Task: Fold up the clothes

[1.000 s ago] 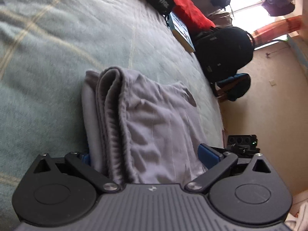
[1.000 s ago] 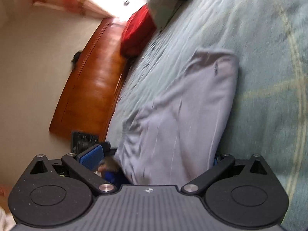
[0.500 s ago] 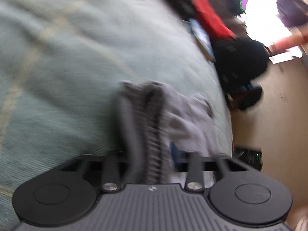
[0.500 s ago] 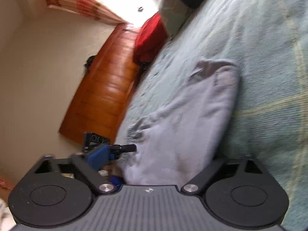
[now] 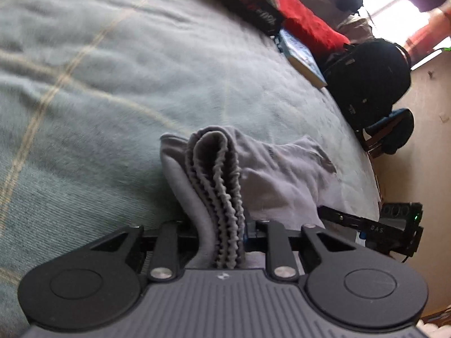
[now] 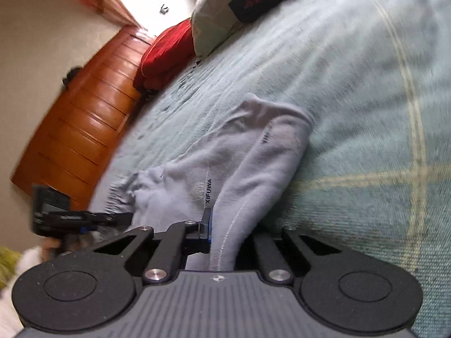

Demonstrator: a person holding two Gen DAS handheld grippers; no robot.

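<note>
Grey shorts [image 5: 270, 174] lie folded on a green bedspread [image 5: 112, 84]. My left gripper [image 5: 221, 233] is shut on the ribbed elastic waistband [image 5: 222, 197], which stands bunched between the jaws. In the right wrist view the grey shorts [image 6: 248, 169] stretch away from me. My right gripper [image 6: 225, 239] is shut on their near edge. Each gripper shows at the edge of the other's view, the right gripper [image 5: 394, 225] and the left gripper [image 6: 70, 217].
A red pillow [image 5: 307, 31], a book [image 5: 301, 56] and a black bag [image 5: 366, 76] lie at the far bed edge. In the right wrist view a wooden headboard [image 6: 84, 126], a red pillow [image 6: 163, 53] and a pale pillow [image 6: 217, 14] stand beyond the shorts.
Both grippers have closed on the shorts: the left on the waistband, the right on the near edge. Both were open around the cloth a second ago.
</note>
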